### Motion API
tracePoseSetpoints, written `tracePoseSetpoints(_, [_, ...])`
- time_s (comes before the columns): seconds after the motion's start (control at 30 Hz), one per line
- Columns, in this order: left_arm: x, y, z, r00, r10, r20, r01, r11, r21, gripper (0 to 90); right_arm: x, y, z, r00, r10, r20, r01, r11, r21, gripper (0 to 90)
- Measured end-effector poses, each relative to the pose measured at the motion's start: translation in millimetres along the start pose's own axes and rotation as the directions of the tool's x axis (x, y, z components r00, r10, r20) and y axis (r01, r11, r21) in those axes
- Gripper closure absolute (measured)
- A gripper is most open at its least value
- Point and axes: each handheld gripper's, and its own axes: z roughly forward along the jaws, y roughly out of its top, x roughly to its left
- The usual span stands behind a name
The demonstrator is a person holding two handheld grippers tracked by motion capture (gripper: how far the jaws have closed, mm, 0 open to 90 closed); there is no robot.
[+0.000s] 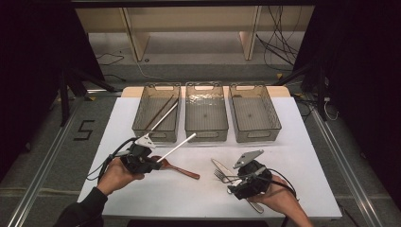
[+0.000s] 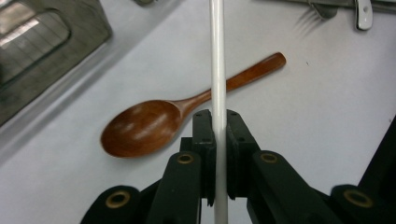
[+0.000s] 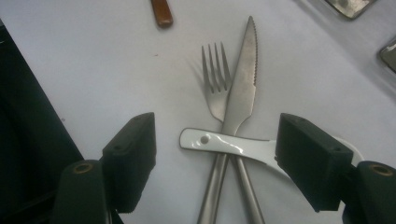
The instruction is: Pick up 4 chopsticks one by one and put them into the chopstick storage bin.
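Note:
My left gripper is shut on a white chopstick, which sticks out up and to the right, off the table. Just under it a brown wooden spoon lies flat on the white table. My right gripper hangs open low over a pile of cutlery: a steel fork, a serrated knife crossing it, and a white handle lying across both between the jaws. Neither pad touches the handle.
Three see-through grey bins stand in a row at the back of the table. The left bin holds brown chopsticks and another white one. The middle bin and right bin look empty.

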Motion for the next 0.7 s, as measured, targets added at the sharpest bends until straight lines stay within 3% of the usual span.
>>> tracePoseSetpoints(0.4, [28.6,17.4,-13.9,0.997,-0.063,-0.044,0.06,0.9958,-0.069,84.3,5.6,-9.7,-2.3,0.9999,0.003,-0.012,-0.003,1.0,0.0,29.6])
tracePoseSetpoints(0.57, [47.2,30.8,-18.1,0.9914,-0.102,-0.082,0.094,0.9914,-0.091,84.3,7.9,-10.7,-2.4,0.9999,0.0,-0.015,0.0,1.0,0.002,28.6])
tracePoseSetpoints(0.7, [65.0,42.9,-19.8,0.9834,-0.139,-0.116,0.127,0.986,-0.108,84.2,9.2,-11.1,-3.3,0.9999,0.002,-0.012,-0.002,1.0,-0.001,27.9])
